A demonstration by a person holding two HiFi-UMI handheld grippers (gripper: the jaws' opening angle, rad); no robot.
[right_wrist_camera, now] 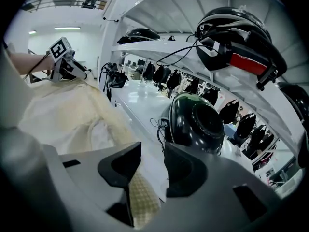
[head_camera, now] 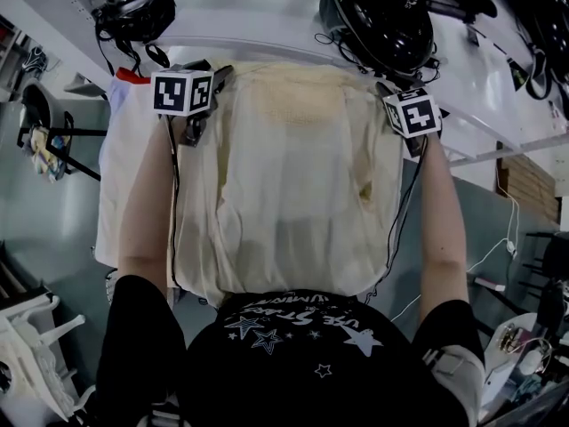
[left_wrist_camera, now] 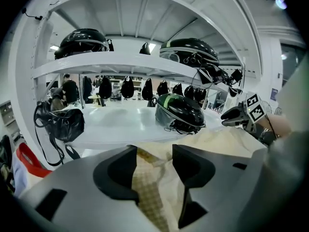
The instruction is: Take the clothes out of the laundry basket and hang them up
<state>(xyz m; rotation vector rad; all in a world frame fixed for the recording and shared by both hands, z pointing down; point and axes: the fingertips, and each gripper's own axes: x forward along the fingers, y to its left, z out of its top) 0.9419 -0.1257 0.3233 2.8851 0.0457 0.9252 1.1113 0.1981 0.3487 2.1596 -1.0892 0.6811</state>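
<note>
Shirt: cream shirt [head_camera: 293, 194] spread flat on the white shelf [head_camera: 267, 25], its lower part hanging over the edge toward the person.
Left gripper: the left gripper [left_wrist_camera: 154, 170] is at the shirt's top left corner. Its jaws stand apart and the cloth lies loose in the gap, not pinched.
Right gripper: the right gripper [right_wrist_camera: 152, 170] is at the top right corner. Its jaws are also apart, with cloth beside one jaw and no grip.
Axis: the top edge runs from one gripper to the other.
Nearer hand: neither, I judge; each already has its corner.
Hanger: none in sight.
</note>
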